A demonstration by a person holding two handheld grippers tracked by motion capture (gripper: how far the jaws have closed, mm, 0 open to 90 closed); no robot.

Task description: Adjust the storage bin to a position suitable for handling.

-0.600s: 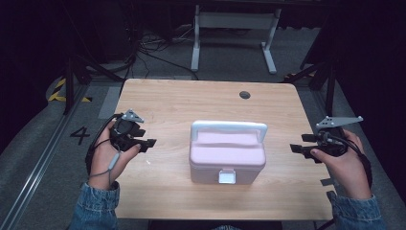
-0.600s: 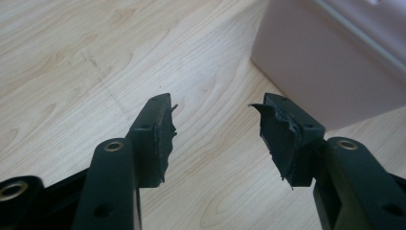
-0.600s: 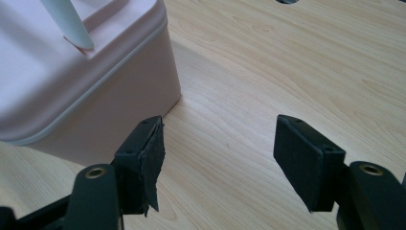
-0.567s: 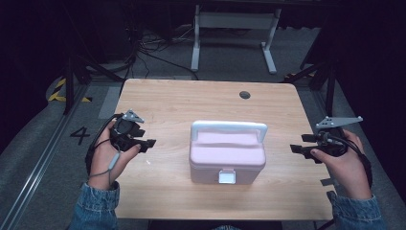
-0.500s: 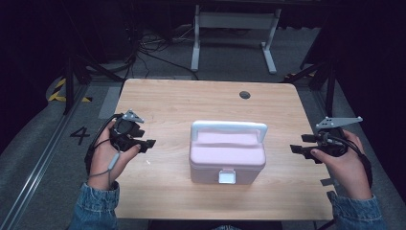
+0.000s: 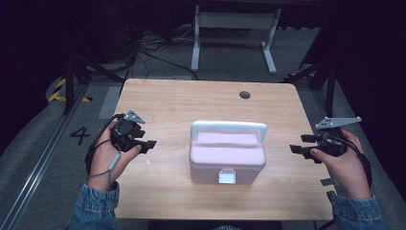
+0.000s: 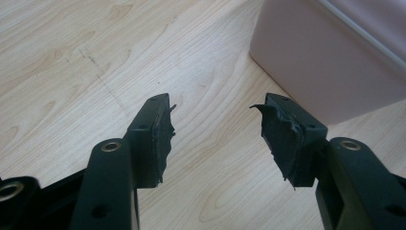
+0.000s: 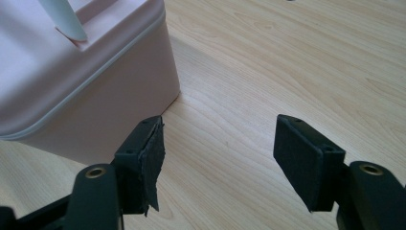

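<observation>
A pink lidded box point(image 6: 227, 155) with a white handle point(image 6: 229, 127) and a white front latch point(image 6: 226, 177) stands shut at the middle of the wooden table point(image 6: 191, 103). My left gripper point(image 6: 147, 142) hovers to the box's left, open and empty, its jaws pointing at the box. In the left gripper view the worn pads point(image 7: 282, 136) frame bare wood, with the box's corner point(image 7: 330, 57) at the upper right. My right gripper point(image 6: 298, 152) stands open to the box's right. Its view shows the box point(image 8: 81, 76) at the left, beyond the left pad point(image 8: 153, 158).
A round cable hole point(image 6: 244, 95) lies near the table's far edge. Behind the table stands a white metal frame point(image 6: 234, 28) on a dark floor with cables. A rail and a painted "4" point(image 6: 79, 135) run along the floor at the left.
</observation>
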